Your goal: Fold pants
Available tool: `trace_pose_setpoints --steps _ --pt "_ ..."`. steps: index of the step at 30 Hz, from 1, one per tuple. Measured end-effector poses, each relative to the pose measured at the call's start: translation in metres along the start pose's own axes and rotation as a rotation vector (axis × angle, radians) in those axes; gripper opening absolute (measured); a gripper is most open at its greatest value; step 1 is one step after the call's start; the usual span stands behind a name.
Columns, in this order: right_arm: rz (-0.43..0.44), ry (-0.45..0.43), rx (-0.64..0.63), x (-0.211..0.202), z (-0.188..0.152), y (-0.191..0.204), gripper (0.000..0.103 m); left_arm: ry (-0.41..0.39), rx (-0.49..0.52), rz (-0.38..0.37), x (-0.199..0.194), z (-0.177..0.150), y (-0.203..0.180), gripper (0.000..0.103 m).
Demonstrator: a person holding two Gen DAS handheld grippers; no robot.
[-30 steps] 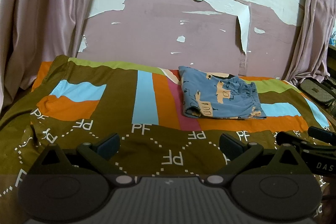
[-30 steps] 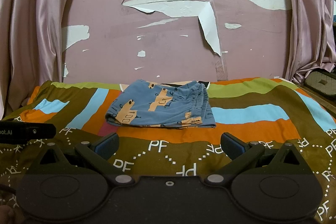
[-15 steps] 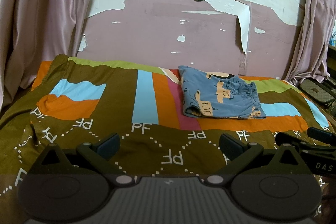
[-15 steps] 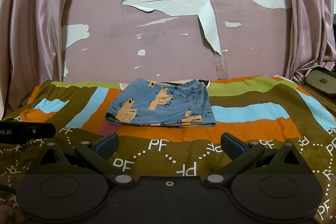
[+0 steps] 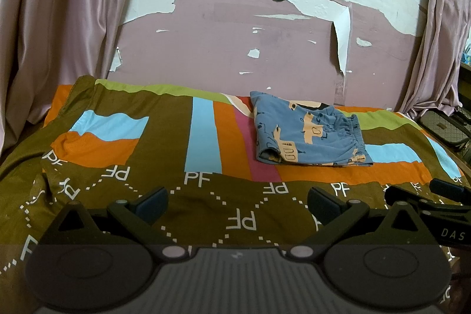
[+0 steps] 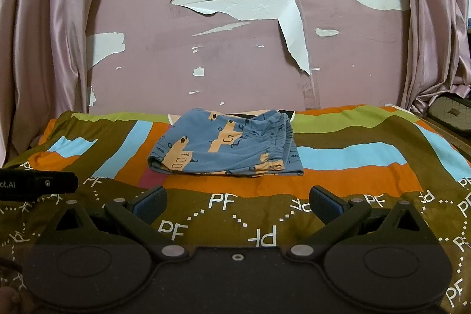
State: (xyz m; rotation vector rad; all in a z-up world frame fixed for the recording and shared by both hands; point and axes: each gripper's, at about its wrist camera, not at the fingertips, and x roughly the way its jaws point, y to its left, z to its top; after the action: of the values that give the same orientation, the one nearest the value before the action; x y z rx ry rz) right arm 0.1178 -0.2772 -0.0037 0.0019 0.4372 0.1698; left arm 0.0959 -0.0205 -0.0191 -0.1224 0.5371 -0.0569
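Blue pants [image 5: 309, 134] printed with peach vehicles lie folded into a compact rectangle on the striped bedspread [image 5: 203, 137], elastic waistband at the right. From the right wrist view the same pants [image 6: 229, 146] rest straight ahead, toward the far side of the bed. My left gripper [image 5: 237, 202] is open and holds nothing, hovering over the brown near part of the spread, well short of the pants. My right gripper [image 6: 237, 200] is likewise open and empty, closer to me than the pants. Its fingers show in the left wrist view at the right edge [image 5: 424, 196].
A pink wall [image 6: 235, 58] with peeling paint backs the bed. Pink curtains [image 5: 59, 28] hang at both sides. A woven bag [image 5: 444, 128] sits beyond the bed's right edge. The bedspread [image 6: 353, 155] lies flat around the pants.
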Motion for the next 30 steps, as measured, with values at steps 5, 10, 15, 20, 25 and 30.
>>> trace_pose_setpoints --steps 5,10,15,20,25,30 --pt "0.0 0.002 0.0 0.0008 0.0005 0.0002 0.102 0.001 0.0 0.0 0.0002 0.0 0.0 0.103" --pt "0.001 0.004 0.0 0.0008 -0.0012 0.0006 0.102 0.001 0.0 0.0 0.0001 0.0006 0.0 0.103" --pt "0.002 0.007 -0.001 0.001 -0.0016 0.0007 0.102 0.005 -0.002 0.0 0.0005 -0.0007 0.0001 0.103" --pt "0.003 0.01 0.001 0.0008 -0.0015 0.0002 0.102 0.002 0.001 -0.004 0.0004 -0.0017 -0.0001 0.103" --pt "0.003 0.013 0.002 0.0008 -0.0015 0.0004 0.102 0.004 0.013 -0.012 0.0003 -0.001 -0.0026 0.103" --pt "0.002 0.019 0.008 0.001 -0.001 -0.0006 0.102 0.024 0.017 0.004 0.0005 0.0006 -0.0039 0.103"
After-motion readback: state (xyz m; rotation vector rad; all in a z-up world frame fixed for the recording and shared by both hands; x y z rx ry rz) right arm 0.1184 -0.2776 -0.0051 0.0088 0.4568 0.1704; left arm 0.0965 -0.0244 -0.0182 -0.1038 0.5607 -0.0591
